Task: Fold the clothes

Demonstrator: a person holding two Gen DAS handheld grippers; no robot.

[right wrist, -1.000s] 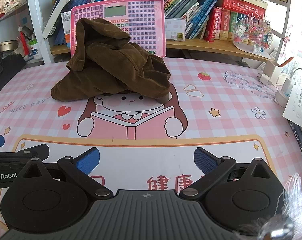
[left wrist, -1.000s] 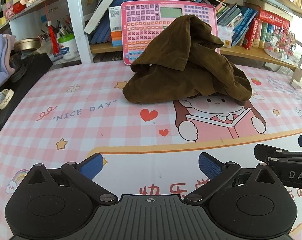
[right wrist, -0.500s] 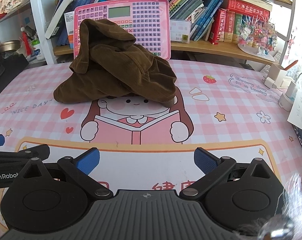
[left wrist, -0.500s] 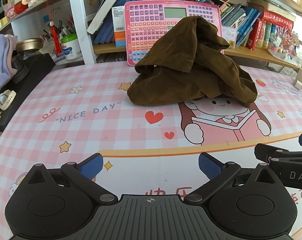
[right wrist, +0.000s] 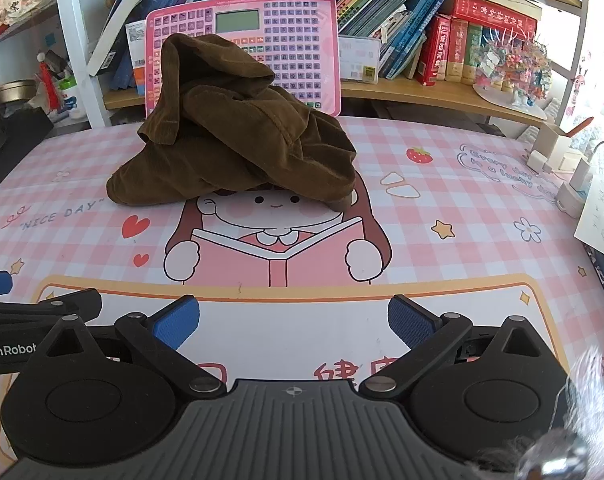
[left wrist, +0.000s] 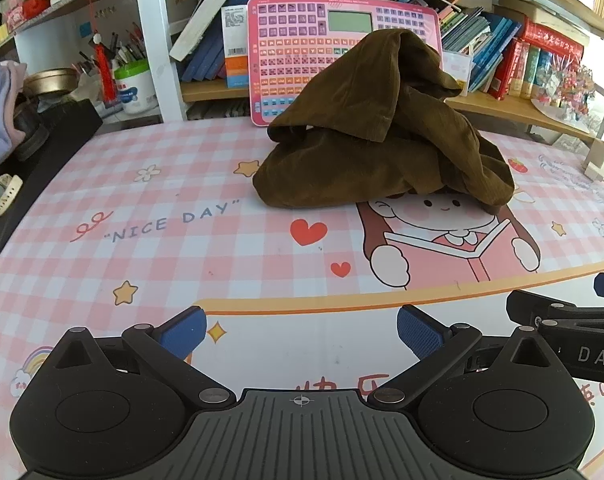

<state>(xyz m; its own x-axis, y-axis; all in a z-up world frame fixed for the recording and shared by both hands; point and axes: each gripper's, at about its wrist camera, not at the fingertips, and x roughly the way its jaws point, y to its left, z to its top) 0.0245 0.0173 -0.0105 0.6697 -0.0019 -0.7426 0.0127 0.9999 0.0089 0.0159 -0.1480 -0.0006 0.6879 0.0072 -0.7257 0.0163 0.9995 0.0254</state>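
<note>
Barely begun: brown garment [left wrist: 385,148] heaped unfolded on pink mat [left wrist: 150,240], left gripper [left wrist: 300,330] and right gripper [right wrist: 294,320] spread wide, empty, well short.

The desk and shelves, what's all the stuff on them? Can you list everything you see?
brown garment: one, dark brown, crumpled in a heap on the mat, covering the cartoon girl's hair
desk mat: one, pink check with a reading girl and "NICE DAY", covering the desk
toy keyboard tablet: one, pink, standing upright behind the heap
books: many, mostly blue and red, on the shelf
pen pot: one, white with green rim, far left
watch: one, cream, left edge
left gripper: one, black with blue pads, open, empty
right gripper: one, black with blue pads, open, empty
</note>
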